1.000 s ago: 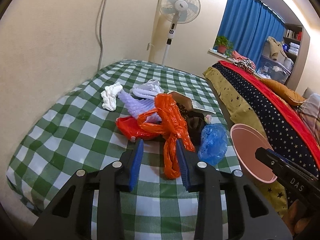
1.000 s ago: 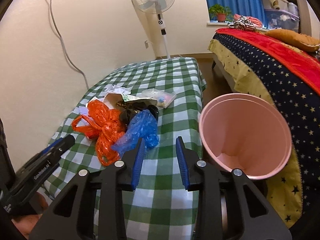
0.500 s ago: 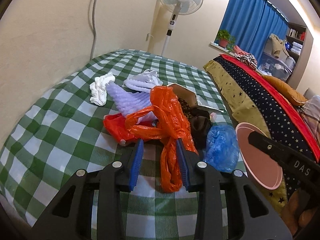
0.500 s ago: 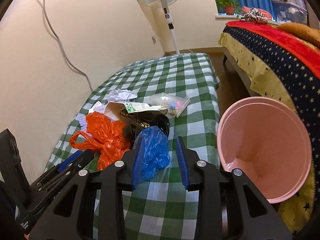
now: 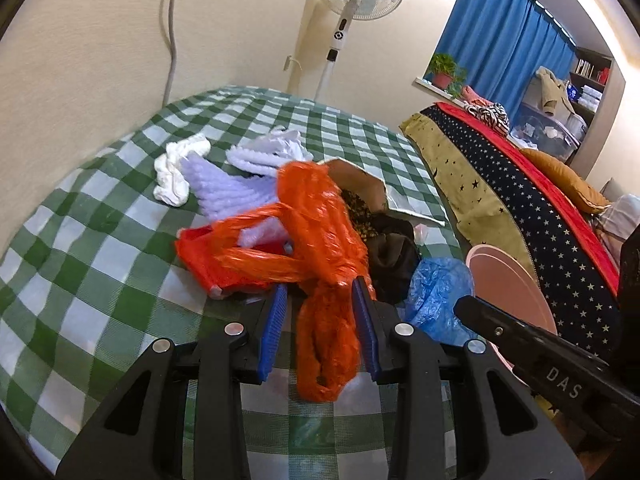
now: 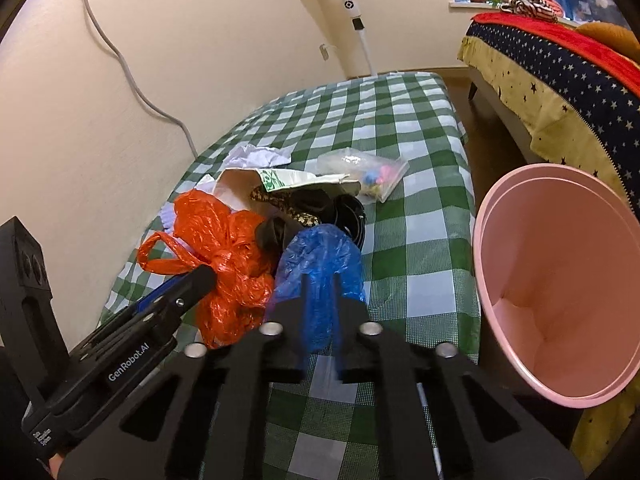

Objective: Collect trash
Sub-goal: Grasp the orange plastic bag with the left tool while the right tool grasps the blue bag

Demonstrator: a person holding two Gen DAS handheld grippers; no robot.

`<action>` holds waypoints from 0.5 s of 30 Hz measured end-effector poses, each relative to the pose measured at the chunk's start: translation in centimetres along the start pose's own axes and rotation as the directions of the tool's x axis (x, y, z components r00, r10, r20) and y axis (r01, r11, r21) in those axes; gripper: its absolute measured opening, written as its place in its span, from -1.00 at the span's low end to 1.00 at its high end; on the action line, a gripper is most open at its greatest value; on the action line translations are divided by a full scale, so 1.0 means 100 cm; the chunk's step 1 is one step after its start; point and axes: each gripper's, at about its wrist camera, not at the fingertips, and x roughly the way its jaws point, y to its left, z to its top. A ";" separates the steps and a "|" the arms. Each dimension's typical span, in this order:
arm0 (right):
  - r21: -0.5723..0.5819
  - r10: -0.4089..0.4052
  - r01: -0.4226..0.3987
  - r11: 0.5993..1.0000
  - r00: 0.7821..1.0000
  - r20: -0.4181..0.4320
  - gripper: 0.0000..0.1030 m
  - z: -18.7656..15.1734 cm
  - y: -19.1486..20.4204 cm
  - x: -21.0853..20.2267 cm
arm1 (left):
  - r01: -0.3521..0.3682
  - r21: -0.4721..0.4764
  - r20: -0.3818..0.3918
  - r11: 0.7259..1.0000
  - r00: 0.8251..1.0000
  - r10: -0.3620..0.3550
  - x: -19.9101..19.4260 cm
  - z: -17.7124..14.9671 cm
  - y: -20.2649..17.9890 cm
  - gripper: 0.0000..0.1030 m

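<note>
A pile of trash lies on the green checked table (image 5: 100, 264): an orange plastic bag (image 5: 320, 240), a blue plastic bag (image 6: 320, 264), white crumpled paper (image 5: 176, 168) and dark items. My left gripper (image 5: 320, 312) is open, its blue pads on either side of the orange bag's lower end. My right gripper (image 6: 320, 284) has its fingers close around the near end of the blue bag, which also shows in the left wrist view (image 5: 436, 292). A pink bin (image 6: 560, 280) stands tilted at the table's right edge.
A clear zip bag (image 6: 364, 172) and a paper bag (image 6: 256, 180) lie behind the pile. A bed with a starred cover (image 6: 560, 72) stands to the right. A standing fan (image 5: 352, 12) is by the far wall.
Both grippers moved forward into the pile. The left now straddles the orange bag. The right narrowed its fingers around the blue bag.
</note>
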 end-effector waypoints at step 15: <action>-0.022 -0.048 0.048 0.999 0.999 0.016 -0.99 -0.001 -0.006 -0.015 | -0.009 0.012 -0.078 1.000 0.997 0.010 0.007 -0.006 -0.006 -0.55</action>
